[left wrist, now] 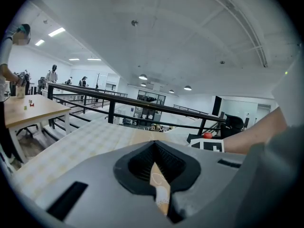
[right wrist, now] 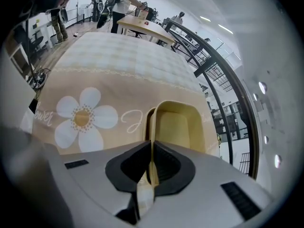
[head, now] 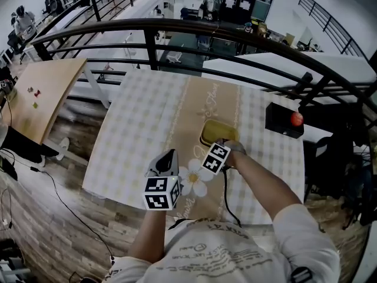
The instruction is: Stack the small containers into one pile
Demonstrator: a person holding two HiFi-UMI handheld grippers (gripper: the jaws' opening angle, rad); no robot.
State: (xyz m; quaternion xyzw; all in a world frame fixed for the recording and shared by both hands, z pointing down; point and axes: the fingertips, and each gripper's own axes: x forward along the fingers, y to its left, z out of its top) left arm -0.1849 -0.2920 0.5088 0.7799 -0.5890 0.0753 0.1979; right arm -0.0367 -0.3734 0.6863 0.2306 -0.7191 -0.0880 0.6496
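A shallow yellow container sits at the middle of the beige flowered tablecloth. My right gripper comes down onto its near side, shut on the container's thin near wall. In the right gripper view the held yellow container fills the middle, and a second yellow rim shows close along its left side; I cannot tell whether they are nested. My left gripper hovers left of it over the white flower print, its jaws shut with nothing between them.
A black box with a red ball on it stands at the table's right edge. A dark curved railing runs behind the table's far edge. A wooden table stands off to the left.
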